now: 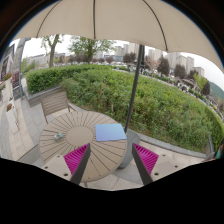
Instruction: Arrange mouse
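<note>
Hovering over round surface [75,125], jaws apart, holding nothing. Small dark mouse [59,135] sits beside blue mat [110,131], ahead of me. Rough grab could push mouse off.

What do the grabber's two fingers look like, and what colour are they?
The gripper has two dark, narrow fingers that reach forward over the round wooden slatted table. Each finger carries a bright magenta pad on its inner face, with a ridged-looking surface. There is a wide gap between the fingers. No cables, markings or sleeves show.
</note>
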`<state>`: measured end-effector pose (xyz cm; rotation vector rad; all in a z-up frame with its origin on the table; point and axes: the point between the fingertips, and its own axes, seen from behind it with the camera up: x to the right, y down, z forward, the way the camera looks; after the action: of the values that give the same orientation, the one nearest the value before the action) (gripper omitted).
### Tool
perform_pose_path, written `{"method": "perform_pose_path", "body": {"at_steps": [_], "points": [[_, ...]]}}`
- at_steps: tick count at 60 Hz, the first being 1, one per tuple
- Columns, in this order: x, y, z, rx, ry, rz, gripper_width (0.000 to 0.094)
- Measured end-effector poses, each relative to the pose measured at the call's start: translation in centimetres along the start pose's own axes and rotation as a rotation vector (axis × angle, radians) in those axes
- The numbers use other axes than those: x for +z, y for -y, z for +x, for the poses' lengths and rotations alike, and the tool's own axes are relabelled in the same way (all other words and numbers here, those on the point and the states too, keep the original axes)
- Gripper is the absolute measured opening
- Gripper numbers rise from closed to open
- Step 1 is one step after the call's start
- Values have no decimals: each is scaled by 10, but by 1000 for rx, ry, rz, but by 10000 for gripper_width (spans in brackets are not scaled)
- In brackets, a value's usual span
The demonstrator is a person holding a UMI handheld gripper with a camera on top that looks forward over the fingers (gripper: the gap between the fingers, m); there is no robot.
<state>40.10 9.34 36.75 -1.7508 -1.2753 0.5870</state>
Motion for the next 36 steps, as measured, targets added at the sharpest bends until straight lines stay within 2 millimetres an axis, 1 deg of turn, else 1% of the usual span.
{"method": "perform_pose_path", "body": {"at_steps": [5,6,9,10,11,12,18,19,24,25,26,29,35,36], "points": [[3,-5,-8,16,25,-15,855],[5,-9,-15,17,27,-15,854],[10,-13,-22,18,37,-24,855],[10,-12,-19,17,41,-28,854],[11,-14,-22,16,45,-31,855],[12,-18,-31,14,48,-32,854],[23,-26,-51,14,87,-45,855],[19,-29,-61,13,90,-47,855],[29,-33,-76,10,118,-58,854],[26,-37,-85,9,121,-59,854],[27,-39,-90,8,126,-61,855],[32,-43,-100,7,144,-72,853],[36,-54,-127,8,179,-85,853],[39,-53,-130,7,185,-90,853]]}}
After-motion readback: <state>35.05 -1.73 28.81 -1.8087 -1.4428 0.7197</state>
